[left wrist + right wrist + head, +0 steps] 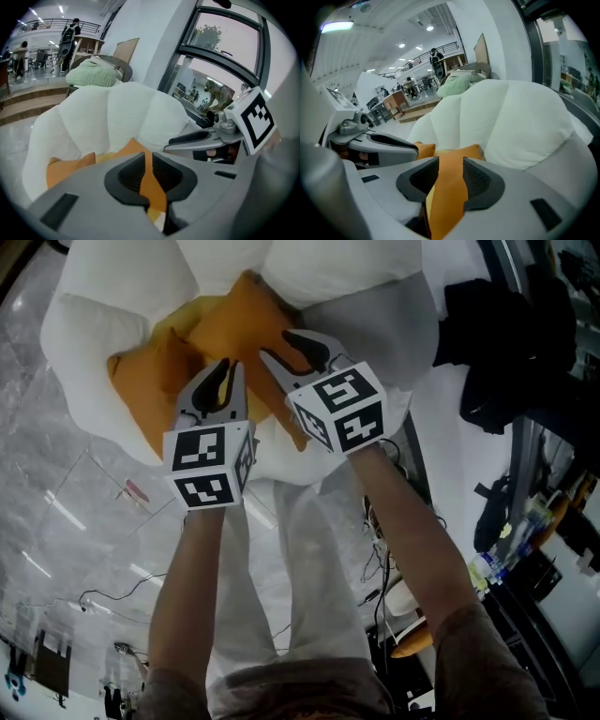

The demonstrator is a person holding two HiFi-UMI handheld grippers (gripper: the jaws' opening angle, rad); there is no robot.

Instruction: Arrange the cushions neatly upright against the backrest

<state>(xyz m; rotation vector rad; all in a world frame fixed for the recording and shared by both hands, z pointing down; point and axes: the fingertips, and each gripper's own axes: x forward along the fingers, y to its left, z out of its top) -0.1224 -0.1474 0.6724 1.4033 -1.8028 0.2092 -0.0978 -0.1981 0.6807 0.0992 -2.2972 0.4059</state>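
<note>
An orange cushion [234,322] lies on the seat of a white padded armchair [89,334], with a second orange cushion [145,381] to its left and some yellow fabric between them. My left gripper [225,369] reaches down onto the cushions. In the left gripper view its jaws [146,161] stand slightly apart, with an orange cushion edge [152,180] in the narrow gap. My right gripper [286,345] is beside it, jaws [451,166] wider apart, an orange cushion edge [447,192] running between them. The white backrest [511,117] rises just behind.
Dark clothing hangs on a rack [506,324] to the right of the chair. Cables [380,554] lie on the marble floor near the person's white-trousered legs [309,559]. A pale green cushion rests on a wicker chair [96,75] farther back.
</note>
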